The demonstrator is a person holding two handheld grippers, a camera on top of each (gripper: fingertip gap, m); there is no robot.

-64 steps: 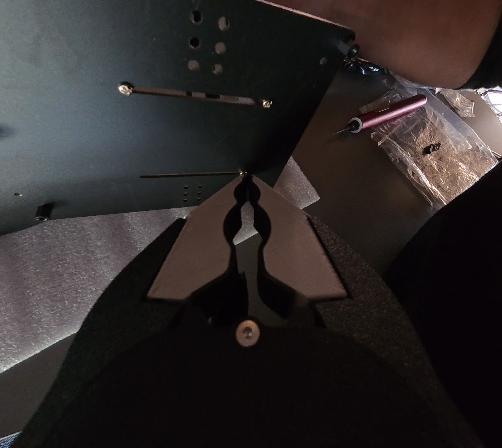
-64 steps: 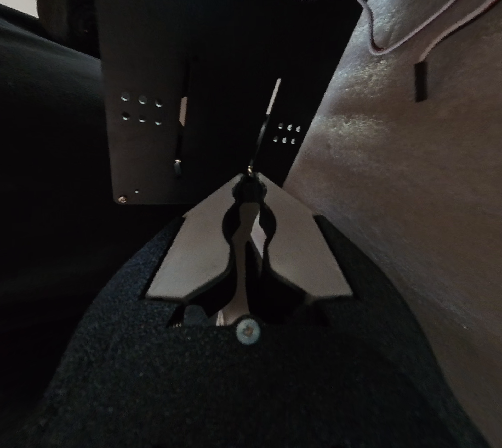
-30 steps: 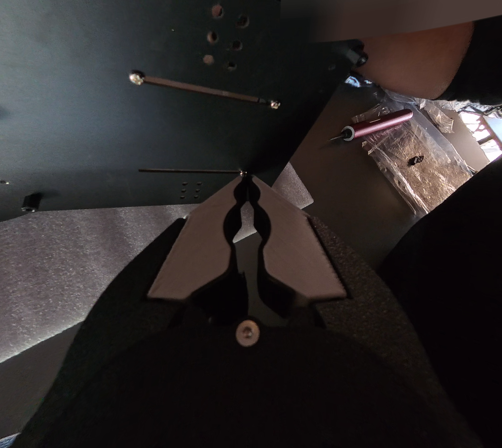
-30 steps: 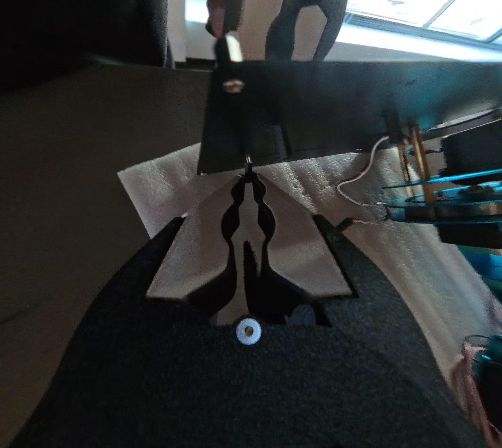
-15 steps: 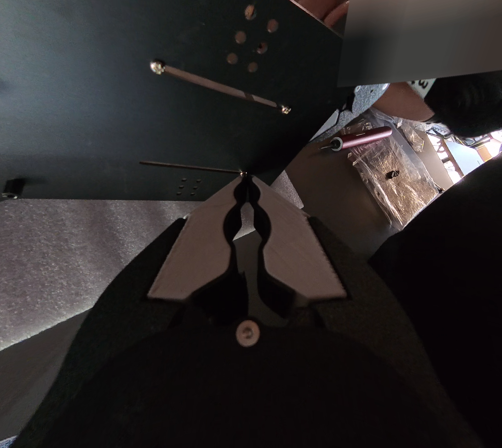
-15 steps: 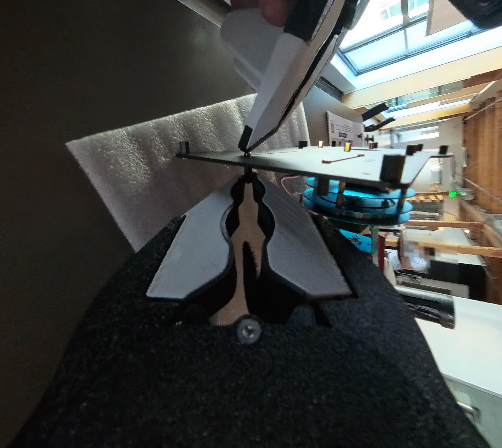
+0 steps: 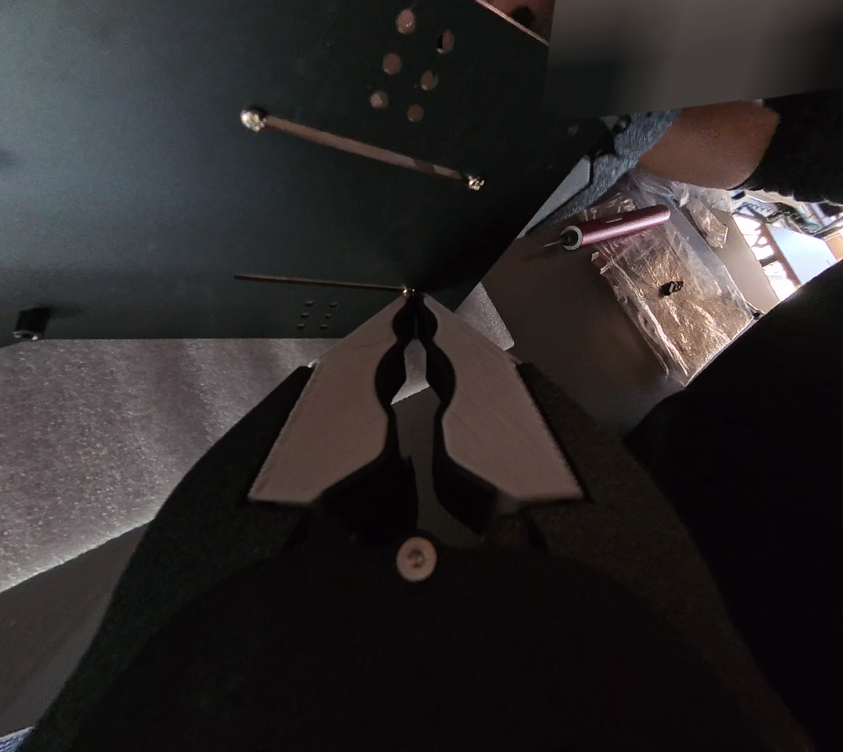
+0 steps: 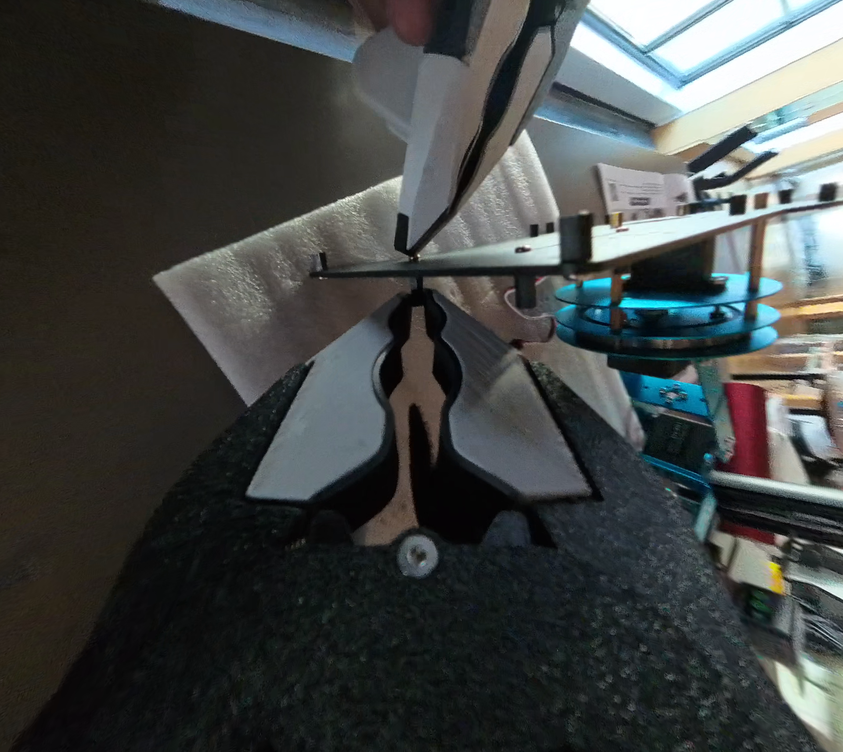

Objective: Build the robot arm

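A black metal plate (image 7: pixel 182 91) with holes and slots fills the left wrist view; in the right wrist view it (image 8: pixel 479 264) is seen edge-on, standing on posts above stacked blue discs (image 8: pixel 661 310). My left gripper (image 7: pixel 413 299) is shut, its tips on a small screw (image 7: pixel 410 291) at the end of a slot near the plate's corner. In the right wrist view my left gripper (image 8: pixel 408 248) comes down on the plate from above. My right gripper (image 8: pixel 417 301) is shut on a small black standoff (image 8: pixel 418 289) directly under that screw.
White foam sheet (image 7: pixel 114 410) lies under the plate on a dark table (image 7: pixel 570 342). A red-handled screwdriver (image 7: pixel 616 223) and clear plastic bags (image 7: pixel 675 310) lie to the right. A person's arm (image 7: pixel 707 146) is behind them. Blue parts and clutter (image 8: pixel 684 410) stand at the right. The grippers are tip to tip, or close to it.
The right wrist view swung from facing the plate flat-on to seeing it edge-on, its gripper staying shut under the corner. The left gripper kept its tips at the slot end while the plate turned slightly.
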